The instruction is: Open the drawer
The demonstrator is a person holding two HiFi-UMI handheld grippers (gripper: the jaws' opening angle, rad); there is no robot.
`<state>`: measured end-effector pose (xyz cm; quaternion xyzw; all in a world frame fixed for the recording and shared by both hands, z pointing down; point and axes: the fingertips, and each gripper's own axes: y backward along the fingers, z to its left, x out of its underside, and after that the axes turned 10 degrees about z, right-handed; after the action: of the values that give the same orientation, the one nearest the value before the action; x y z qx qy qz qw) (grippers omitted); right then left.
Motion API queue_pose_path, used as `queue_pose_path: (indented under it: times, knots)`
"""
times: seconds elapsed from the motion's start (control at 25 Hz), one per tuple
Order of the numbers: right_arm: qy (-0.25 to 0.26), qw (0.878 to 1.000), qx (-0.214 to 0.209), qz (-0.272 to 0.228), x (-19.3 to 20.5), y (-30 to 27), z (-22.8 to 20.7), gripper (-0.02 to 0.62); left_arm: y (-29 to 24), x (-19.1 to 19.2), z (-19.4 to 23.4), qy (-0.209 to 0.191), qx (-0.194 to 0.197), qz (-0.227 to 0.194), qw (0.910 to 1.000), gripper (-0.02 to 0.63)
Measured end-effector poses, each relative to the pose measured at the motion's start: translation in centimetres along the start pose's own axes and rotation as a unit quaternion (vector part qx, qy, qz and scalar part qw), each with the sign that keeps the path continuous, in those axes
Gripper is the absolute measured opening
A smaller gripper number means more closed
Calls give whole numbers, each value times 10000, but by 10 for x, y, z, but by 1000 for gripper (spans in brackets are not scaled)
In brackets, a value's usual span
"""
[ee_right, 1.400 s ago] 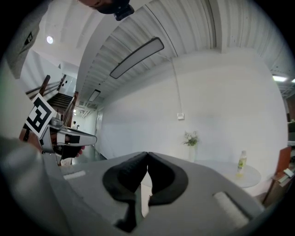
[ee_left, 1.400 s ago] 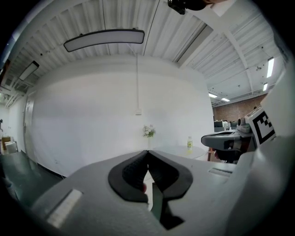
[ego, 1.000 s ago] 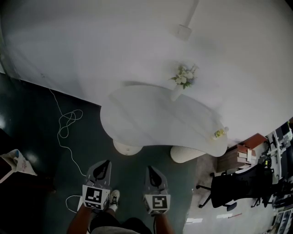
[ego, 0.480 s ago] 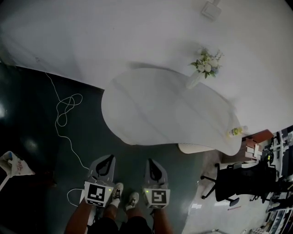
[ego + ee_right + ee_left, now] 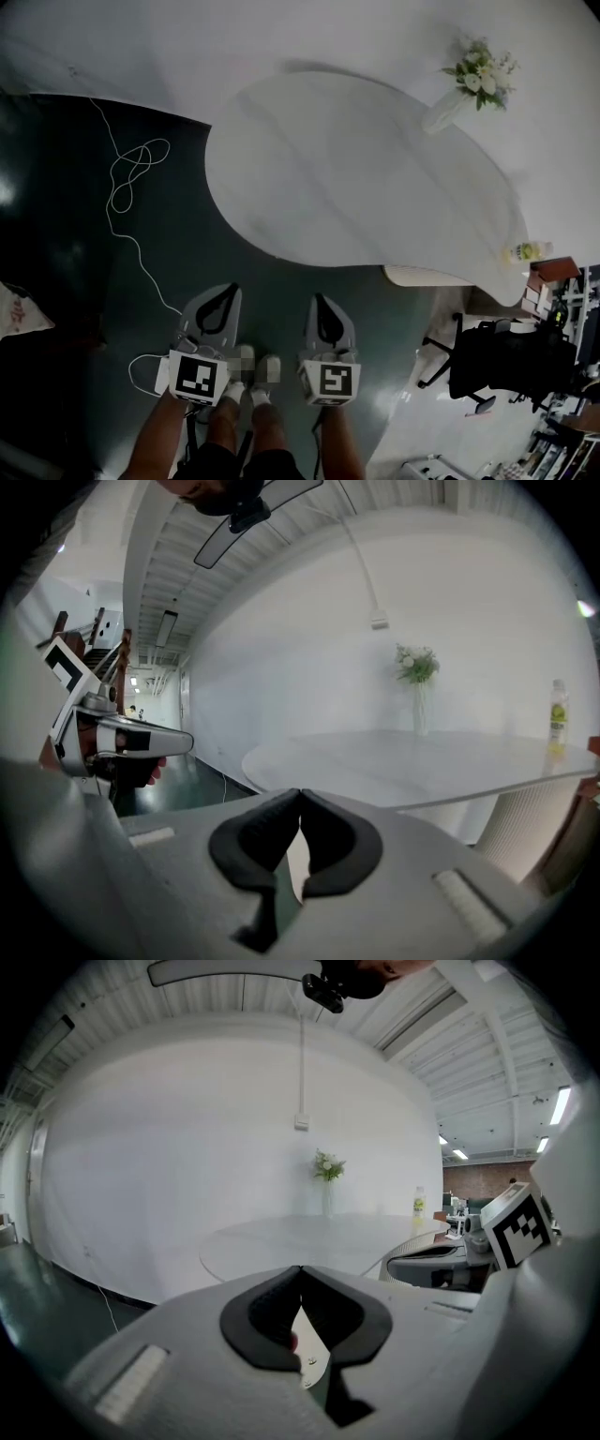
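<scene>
The left grey gripper [image 5: 228,291] and the right grey gripper [image 5: 320,302] have their jaws shut together, holding nothing. The big round white tabletop [image 5: 356,169] looks nearer than before. No drawer shows.

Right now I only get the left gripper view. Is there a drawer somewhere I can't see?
Observer: No, none of the views shows a drawer.
Operator: So what's next to the table?
Observer: In the head view, a black office chair stands on the floor right of the white table.
Operator: Are my other fingers shut?
Observer: Yes. The right gripper view shows the right gripper with its fingers together and nothing between them.
</scene>
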<state>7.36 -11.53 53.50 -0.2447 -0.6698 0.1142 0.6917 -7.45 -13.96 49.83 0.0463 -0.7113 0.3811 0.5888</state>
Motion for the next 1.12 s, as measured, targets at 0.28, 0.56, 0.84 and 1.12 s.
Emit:
queue_pose_path:
  times: [0.28, 0.56, 0.84, 1.12]
  knots:
    - [266, 9996, -52, 29, 70, -52, 2, 3, -38, 75, 2, -97, -86, -6, 9999, 11]
    - [416, 9990, 4, 175, 120, -97, -4, 3, -64, 125, -6, -127, -48, 127, 9998, 11]
    - [348, 9989, 44, 319, 121, -119, -1, 29, -67, 127, 7, -25, -108, 147, 9998, 11]
    - [124, 9989, 73, 446, 121, -154, -8, 165, -67, 130, 16, -22, -148, 173, 9997, 11]
